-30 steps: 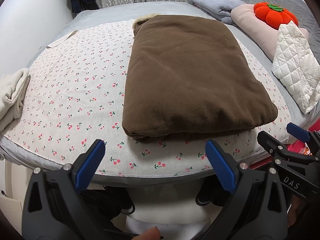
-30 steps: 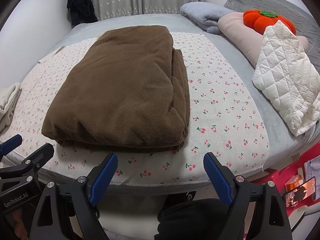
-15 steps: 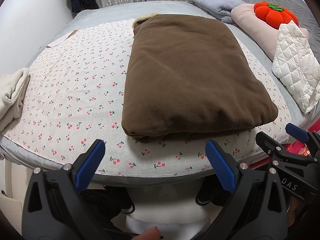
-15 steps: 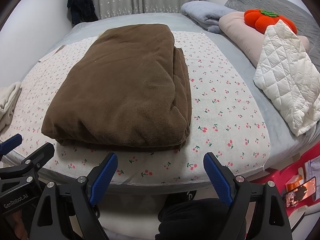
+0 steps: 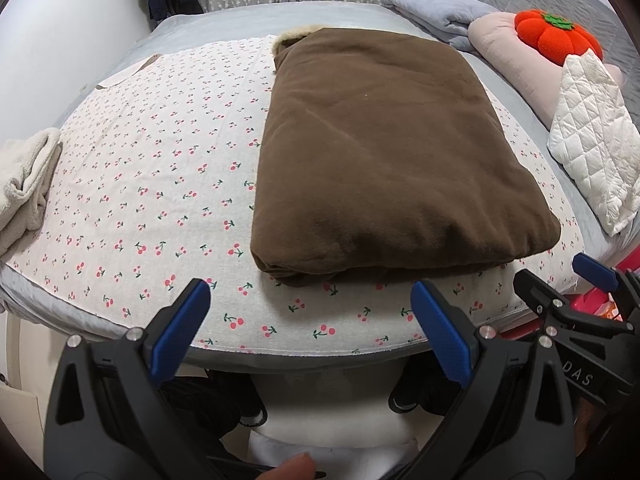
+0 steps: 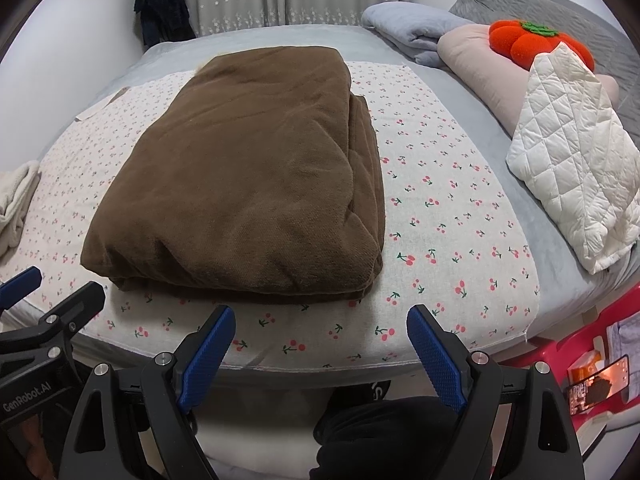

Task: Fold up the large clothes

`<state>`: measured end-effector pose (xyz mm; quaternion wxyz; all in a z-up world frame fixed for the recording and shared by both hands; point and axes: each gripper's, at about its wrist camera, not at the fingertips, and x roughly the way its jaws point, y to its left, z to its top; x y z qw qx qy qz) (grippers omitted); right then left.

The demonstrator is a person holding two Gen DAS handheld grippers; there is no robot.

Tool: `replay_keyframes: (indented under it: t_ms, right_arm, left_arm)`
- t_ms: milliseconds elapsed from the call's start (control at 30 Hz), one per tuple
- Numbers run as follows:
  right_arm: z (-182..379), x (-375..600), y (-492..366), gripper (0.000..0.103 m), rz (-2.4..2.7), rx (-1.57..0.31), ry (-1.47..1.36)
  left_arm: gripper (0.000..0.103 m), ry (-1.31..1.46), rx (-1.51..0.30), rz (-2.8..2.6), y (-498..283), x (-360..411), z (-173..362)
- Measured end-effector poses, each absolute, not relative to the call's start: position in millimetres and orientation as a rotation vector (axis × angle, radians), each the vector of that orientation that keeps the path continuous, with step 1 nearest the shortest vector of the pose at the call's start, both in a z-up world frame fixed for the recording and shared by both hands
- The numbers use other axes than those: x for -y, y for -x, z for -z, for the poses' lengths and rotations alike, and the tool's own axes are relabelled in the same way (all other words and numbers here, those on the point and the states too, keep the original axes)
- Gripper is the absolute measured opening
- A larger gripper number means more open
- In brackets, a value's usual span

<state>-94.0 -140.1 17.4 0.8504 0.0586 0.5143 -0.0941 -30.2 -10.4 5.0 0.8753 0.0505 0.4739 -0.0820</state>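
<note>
Brown folded garment (image 5: 384, 160) lies ahead of both released grippers, long axis running near to far; my left gripper (image 5: 312, 332) and right gripper (image 6: 320, 344) hover equally near its near edge.

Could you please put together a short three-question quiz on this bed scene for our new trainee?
1. True or false: the brown garment lies folded on the cherry-print cloth.
2. What does the left gripper hold? A) the brown garment B) nothing C) the white quilted item
3. Fill in: the orange pumpkin-shaped cushion rests on a ____ pillow.

Key: 1. True; it sits as a thick folded bundle on the cloth. 2. B; its jaws stand open short of the bundle, as do those of the right gripper. 3. Pink.
</note>
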Motion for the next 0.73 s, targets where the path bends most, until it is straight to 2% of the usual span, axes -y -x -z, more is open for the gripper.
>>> replay_keyframes:
  t_ms: [733]
  right_arm:
    - [-10,132,80,0.09,0.18,-1.102,-0.107]
  left_arm:
    - [0.1,-0.077,-1.034,0.171,16,9,6]
